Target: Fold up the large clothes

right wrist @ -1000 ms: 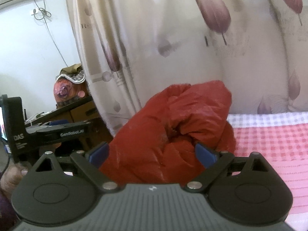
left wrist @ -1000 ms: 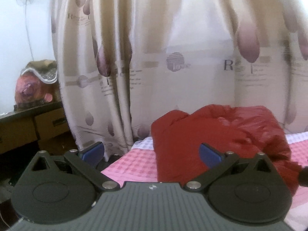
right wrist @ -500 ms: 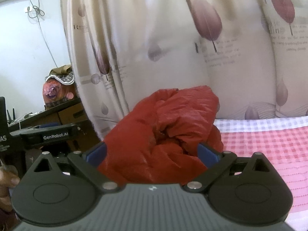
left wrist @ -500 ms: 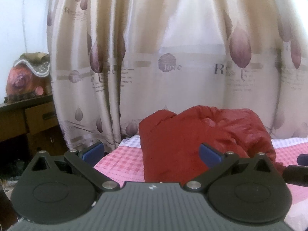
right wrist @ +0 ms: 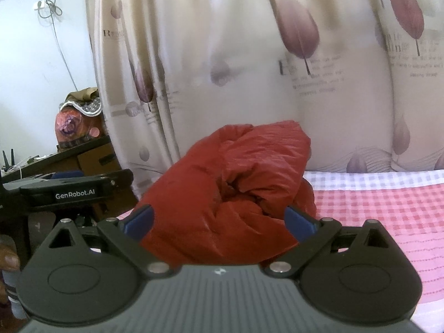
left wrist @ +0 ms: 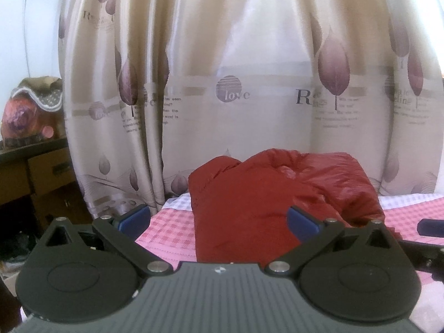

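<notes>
The red jacket's [left wrist: 266, 202] near edge is hidden behind the left gripper's [left wrist: 219, 222] body; in the right wrist view the right gripper [right wrist: 219, 220] covers its base. The curtain's [left wrist: 236, 69] small print blurs past reading

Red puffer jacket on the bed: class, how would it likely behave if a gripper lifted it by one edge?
The red puffer jacket lies bunched in soft folds, so it would probably sag. Its puffy bulk suggests lightness for its size. The glossy fabric looks slippery.
</notes>
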`<state>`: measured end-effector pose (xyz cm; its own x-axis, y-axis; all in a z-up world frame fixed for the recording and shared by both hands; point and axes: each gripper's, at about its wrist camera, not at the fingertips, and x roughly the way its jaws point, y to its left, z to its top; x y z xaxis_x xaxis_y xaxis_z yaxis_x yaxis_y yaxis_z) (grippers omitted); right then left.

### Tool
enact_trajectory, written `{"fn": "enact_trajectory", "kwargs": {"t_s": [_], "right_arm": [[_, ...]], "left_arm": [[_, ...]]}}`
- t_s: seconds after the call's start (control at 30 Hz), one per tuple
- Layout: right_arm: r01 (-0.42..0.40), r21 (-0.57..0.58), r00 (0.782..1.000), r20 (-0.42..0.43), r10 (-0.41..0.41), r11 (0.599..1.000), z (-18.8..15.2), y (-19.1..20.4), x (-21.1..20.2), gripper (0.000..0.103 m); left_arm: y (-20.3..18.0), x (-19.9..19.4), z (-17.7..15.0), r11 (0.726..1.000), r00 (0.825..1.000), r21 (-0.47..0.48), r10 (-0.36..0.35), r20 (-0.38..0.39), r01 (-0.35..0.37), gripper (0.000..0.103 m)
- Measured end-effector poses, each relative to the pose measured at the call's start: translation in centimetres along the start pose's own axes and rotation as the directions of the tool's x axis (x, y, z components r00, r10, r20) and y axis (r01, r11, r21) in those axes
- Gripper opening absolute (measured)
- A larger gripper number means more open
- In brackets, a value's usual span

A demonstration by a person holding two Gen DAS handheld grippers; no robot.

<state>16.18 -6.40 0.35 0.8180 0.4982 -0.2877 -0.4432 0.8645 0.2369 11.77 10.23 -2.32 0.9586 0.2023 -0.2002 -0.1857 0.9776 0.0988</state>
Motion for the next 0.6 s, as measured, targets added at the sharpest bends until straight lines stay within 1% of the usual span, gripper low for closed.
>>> {"fn": "enact_trajectory", "kwargs": {"t_s": [0.33,0.6], "right_arm": [[0.024,-0.012,1.0,0.009,-0.024,1.0,-0.03,0.19,-0.15,0.101],[0.05,-0.017,0.999,0.0,-0.05,0.999,-0.16,0.13,0.04,0.101]], "left_arm": [[-0.16,-0.29,0.03,1.0,1.0,-0.002,0.003,0.004,-0.002,0.103],[-0.4,-0.47,-0.02,1.0,1.0,-0.001,-0.001,0.005,0.001,0.103]]}}
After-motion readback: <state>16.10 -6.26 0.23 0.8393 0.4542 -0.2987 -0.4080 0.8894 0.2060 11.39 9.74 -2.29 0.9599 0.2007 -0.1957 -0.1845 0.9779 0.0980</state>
